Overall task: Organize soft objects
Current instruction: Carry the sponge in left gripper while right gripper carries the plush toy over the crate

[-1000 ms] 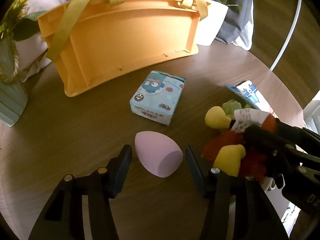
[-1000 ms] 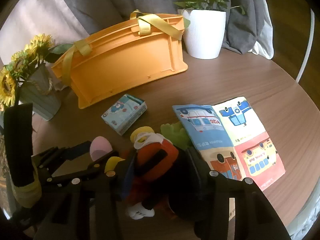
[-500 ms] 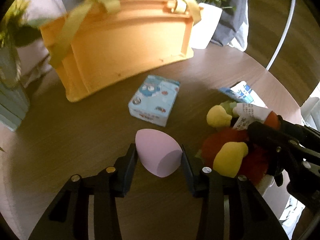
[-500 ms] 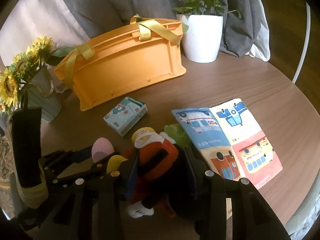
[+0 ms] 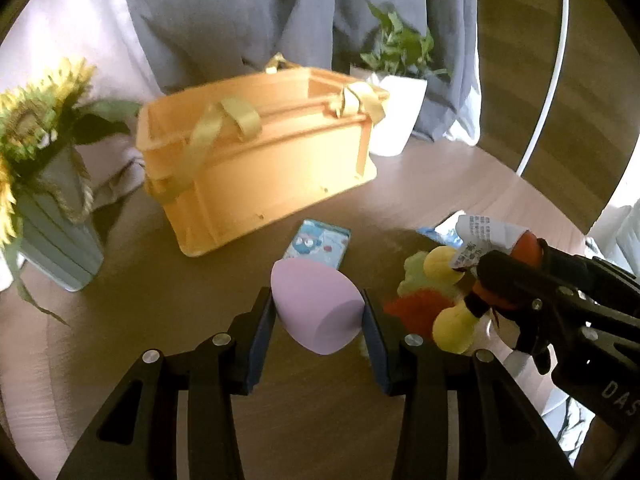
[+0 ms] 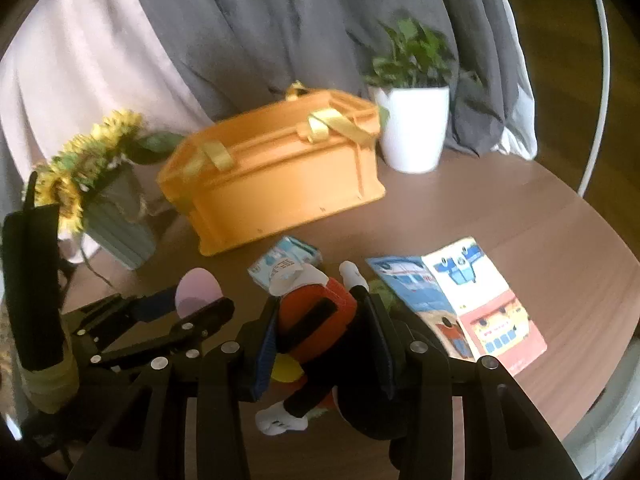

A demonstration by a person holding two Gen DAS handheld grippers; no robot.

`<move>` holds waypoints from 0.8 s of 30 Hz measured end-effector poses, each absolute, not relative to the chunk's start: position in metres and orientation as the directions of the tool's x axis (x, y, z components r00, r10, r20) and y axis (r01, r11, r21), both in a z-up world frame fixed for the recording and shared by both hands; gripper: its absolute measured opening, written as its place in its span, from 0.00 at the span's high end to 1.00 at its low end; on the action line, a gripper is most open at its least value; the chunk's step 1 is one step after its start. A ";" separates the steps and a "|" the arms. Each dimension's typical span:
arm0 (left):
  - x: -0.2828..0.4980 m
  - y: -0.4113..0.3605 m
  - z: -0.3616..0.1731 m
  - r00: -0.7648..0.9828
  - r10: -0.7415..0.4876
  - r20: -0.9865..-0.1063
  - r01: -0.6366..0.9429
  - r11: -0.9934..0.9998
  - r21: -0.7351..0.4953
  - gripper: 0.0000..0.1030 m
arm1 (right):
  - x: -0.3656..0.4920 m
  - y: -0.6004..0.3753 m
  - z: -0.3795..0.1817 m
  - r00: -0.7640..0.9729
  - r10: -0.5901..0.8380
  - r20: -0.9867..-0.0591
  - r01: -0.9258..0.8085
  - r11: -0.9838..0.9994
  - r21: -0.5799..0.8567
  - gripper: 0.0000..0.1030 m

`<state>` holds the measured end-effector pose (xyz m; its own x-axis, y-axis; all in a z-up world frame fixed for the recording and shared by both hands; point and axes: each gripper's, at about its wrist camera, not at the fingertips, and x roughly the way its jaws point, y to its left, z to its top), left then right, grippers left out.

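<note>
I have one soft thing in each gripper and both are off the worktop, so the step in hand is the carry toward the orange basket that stands open behind them.

My left gripper is closed narrow on the pink sponge: both pads press its sides and it sits between them, blunt end toward me. It is a smooth, egg-shaped piece of foam, pale pink, with one flat slanted face. I judge it will give under the pads, so a firmer squeeze is not wanted.

My right gripper is clamped on the plush toy. The toy is orange-red with black bands, yellow rounded limbs, white feet and a white printed label at its top. Its legs hang loose below the pads, one white foot dangling nearest to me.

The next move, as I judge it, calls for lifting both above the basket's rim and past its yellow straps, which drape over the opening and could snag the hanging legs. Then I lower each thing inside and open.

The small blue tissue pack and the cloth picture book lie on the worktop, not yet picked up.
</note>
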<state>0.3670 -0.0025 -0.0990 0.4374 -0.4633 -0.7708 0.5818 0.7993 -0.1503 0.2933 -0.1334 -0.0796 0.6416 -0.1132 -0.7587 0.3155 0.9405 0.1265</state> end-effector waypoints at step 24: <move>0.367 0.011 0.016 0.691 -0.377 -0.617 0.423 0.903 -0.078 0.59 | 0.309 -0.136 0.015 0.841 0.017 -0.541 0.087 0.982 0.167 0.59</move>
<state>0.3673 0.0111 0.0163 0.6909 -0.3774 -0.6167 0.4232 0.9026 -0.0782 0.3092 -0.1361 0.0148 0.8409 0.0173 -0.5408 0.0871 0.9821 0.1669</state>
